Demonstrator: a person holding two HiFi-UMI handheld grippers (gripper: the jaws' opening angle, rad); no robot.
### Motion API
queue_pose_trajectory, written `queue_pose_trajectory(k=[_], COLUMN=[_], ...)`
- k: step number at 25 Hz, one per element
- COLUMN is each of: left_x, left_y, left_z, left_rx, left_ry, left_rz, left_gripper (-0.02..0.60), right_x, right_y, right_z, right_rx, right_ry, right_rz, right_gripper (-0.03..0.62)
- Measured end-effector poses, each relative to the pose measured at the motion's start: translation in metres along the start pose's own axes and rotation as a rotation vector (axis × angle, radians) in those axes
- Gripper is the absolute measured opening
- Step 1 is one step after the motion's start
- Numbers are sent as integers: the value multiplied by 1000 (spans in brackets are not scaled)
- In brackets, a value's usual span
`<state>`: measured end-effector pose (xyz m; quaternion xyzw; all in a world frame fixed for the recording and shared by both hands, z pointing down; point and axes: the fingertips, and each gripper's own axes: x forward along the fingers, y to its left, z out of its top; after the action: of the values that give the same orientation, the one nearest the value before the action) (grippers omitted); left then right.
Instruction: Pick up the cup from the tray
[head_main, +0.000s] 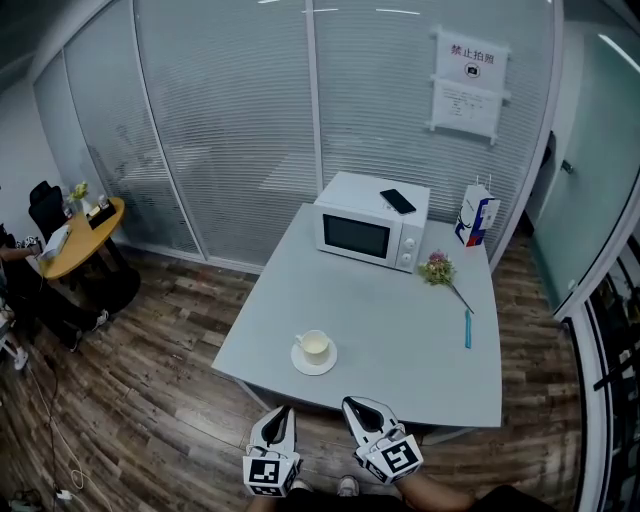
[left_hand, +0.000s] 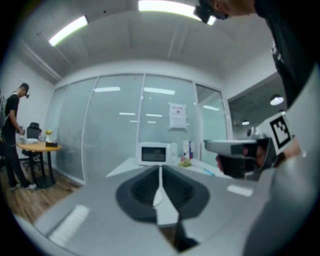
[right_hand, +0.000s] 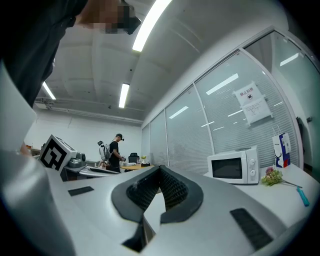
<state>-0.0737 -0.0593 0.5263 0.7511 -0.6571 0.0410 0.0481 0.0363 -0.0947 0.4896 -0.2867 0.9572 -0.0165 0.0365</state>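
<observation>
Your cup (head_main: 314, 345) sits on a saucer (head_main: 316, 366) by the desk's (head_main: 400, 320) near edge. Your left gripper (head_main: 283, 411) and right gripper (head_main: 358, 405) hover just off that edge.

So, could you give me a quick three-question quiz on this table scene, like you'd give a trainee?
1. What lies on top of the microwave?
2. True or false: the cup stands on a saucer near the front edge of the table.
3. The left gripper and right gripper are: A) both shut and empty, short of the table; B) both holding the cup; C) resting on the microwave.

Key:
1. A black phone.
2. True.
3. A.
</observation>
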Motion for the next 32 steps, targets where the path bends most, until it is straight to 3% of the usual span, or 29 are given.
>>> queue_pose_trajectory(k=[13, 21, 32], left_x=[100, 148, 185], left_y=[50, 89, 85], left_z=[1, -10, -47], left_rx=[46, 51, 82], left_ry=[6, 40, 104], left_rz=[-143, -244, -355], left_gripper=[5, 5, 31], right_x=[81, 125, 134], right_y=[-54, -79, -113], right_z=[-7, -18, -54], right_rx=[-19, -34, -14], right_ry=[11, 50, 159], right_rz=[-115, -231, -298], right_gripper=[5, 5, 5])
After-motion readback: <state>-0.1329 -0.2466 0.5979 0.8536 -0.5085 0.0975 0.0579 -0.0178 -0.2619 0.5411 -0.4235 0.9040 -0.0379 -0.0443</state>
